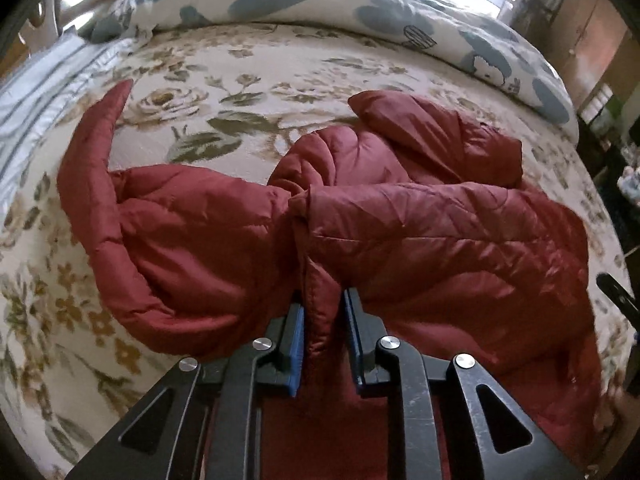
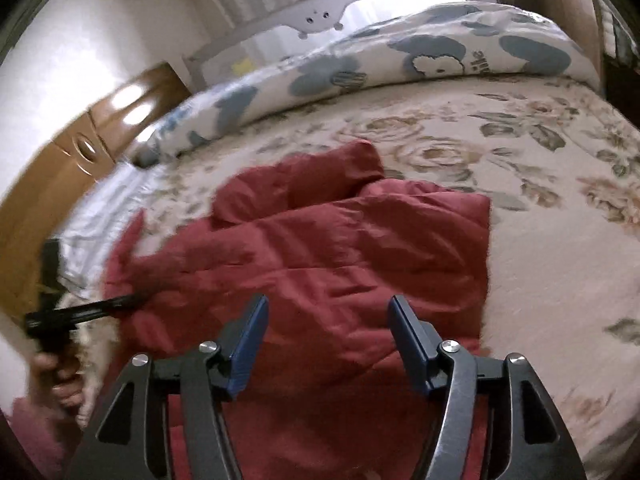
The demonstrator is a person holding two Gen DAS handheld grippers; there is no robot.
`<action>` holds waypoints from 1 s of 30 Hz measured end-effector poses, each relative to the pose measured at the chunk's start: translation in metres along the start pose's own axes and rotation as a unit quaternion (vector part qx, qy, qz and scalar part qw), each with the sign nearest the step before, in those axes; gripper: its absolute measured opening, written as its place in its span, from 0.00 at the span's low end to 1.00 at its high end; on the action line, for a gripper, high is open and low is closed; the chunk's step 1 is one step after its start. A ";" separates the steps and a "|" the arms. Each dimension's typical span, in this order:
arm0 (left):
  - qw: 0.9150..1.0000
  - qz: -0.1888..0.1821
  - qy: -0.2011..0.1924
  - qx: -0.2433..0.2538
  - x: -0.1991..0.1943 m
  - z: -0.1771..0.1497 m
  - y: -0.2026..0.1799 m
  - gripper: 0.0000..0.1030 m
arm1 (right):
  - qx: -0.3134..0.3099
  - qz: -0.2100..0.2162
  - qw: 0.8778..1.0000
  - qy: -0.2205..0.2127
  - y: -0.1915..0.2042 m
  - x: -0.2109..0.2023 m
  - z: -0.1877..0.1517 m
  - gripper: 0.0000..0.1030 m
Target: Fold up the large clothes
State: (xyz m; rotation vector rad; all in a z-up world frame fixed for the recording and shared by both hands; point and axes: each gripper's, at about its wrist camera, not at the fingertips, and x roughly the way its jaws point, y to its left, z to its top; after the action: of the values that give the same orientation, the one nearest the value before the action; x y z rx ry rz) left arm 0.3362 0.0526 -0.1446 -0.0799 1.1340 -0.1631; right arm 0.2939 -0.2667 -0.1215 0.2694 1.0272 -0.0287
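A dark red padded jacket (image 1: 420, 232) lies crumpled on a floral bedspread (image 1: 240, 80). One sleeve (image 1: 96, 136) curls up to the left. My left gripper (image 1: 324, 300) is shut on a front edge fold of the jacket near the bed's near side. In the right wrist view the jacket (image 2: 340, 240) lies spread below my right gripper (image 2: 328, 308), which is open and empty just above the fabric. The left gripper (image 2: 124, 300) shows there at the jacket's left edge, held by a hand.
A rolled quilt with blue cartoon print (image 1: 360, 12) lies along the far side of the bed. A striped sheet (image 1: 36, 92) is at the left. A wooden cabinet (image 2: 80, 148) stands beside the bed. Bare bedspread (image 2: 560, 220) lies right of the jacket.
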 end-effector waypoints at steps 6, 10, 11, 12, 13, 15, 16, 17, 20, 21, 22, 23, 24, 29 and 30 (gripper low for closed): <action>0.997 0.006 -0.074 -0.030 -0.070 -0.020 -0.005 0.43 | -0.029 -0.044 0.997 0.054 -0.005 0.046 -0.019 0.63; 0.996 -0.032 -0.077 -0.006 -0.077 -0.020 -0.031 0.43 | -0.026 -0.053 0.997 0.053 -0.004 0.050 -0.021 0.63; 0.997 -0.031 -0.072 0.007 -0.069 -0.020 -0.042 0.43 | -0.027 -0.054 0.997 0.053 -0.004 0.051 -0.023 0.63; 0.997 -0.027 -0.068 0.016 -0.063 -0.020 -0.048 0.43 | -0.029 -0.057 0.997 0.054 -0.005 0.051 -0.023 0.63; 0.998 -0.013 -0.057 0.026 -0.048 -0.020 -0.056 0.43 | -0.030 -0.059 0.996 0.053 -0.005 0.049 -0.026 0.63; 0.999 0.011 -0.041 0.033 -0.026 -0.019 -0.059 0.43 | -0.029 -0.060 0.996 0.054 -0.005 0.049 -0.026 0.63; 0.999 0.031 -0.025 0.032 -0.008 -0.023 -0.057 0.43 | -0.028 -0.059 0.996 0.055 -0.005 0.049 -0.025 0.63; 0.999 0.040 -0.013 0.028 0.004 -0.025 -0.052 0.43 | -0.028 -0.058 0.996 0.056 -0.005 0.048 -0.025 0.63; 0.999 0.040 -0.002 0.011 0.022 -0.028 -0.042 0.44 | -0.025 -0.059 0.996 0.055 -0.003 0.040 -0.024 0.63; 0.999 0.037 -0.002 0.007 0.024 -0.027 -0.040 0.44 | -0.023 -0.057 0.997 0.049 -0.001 0.034 -0.023 0.63; 0.999 0.033 -0.005 0.004 0.026 -0.027 -0.038 0.44 | -0.022 -0.051 0.998 0.037 0.001 0.026 -0.024 0.63; 1.000 0.031 -0.005 0.003 0.027 -0.027 -0.037 0.44 | -0.023 -0.046 0.998 0.027 0.003 0.020 -0.023 0.63; 1.000 0.027 -0.006 0.001 0.029 -0.028 -0.034 0.44 | -0.026 -0.045 0.998 0.022 0.005 0.017 -0.024 0.63; 1.000 0.028 -0.010 0.002 0.030 -0.027 -0.034 0.44 | -0.044 -0.072 0.994 0.062 0.005 0.042 -0.030 0.63; 1.000 0.027 -0.012 0.003 0.030 -0.031 -0.032 0.44 | -0.047 -0.073 0.994 0.063 0.004 0.046 -0.032 0.63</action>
State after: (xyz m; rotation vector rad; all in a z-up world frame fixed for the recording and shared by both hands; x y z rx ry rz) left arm 0.3180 0.0168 -0.1795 -0.0459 1.1104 -0.1168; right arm 0.2914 -0.2509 -0.1754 0.1123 1.1687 -0.0961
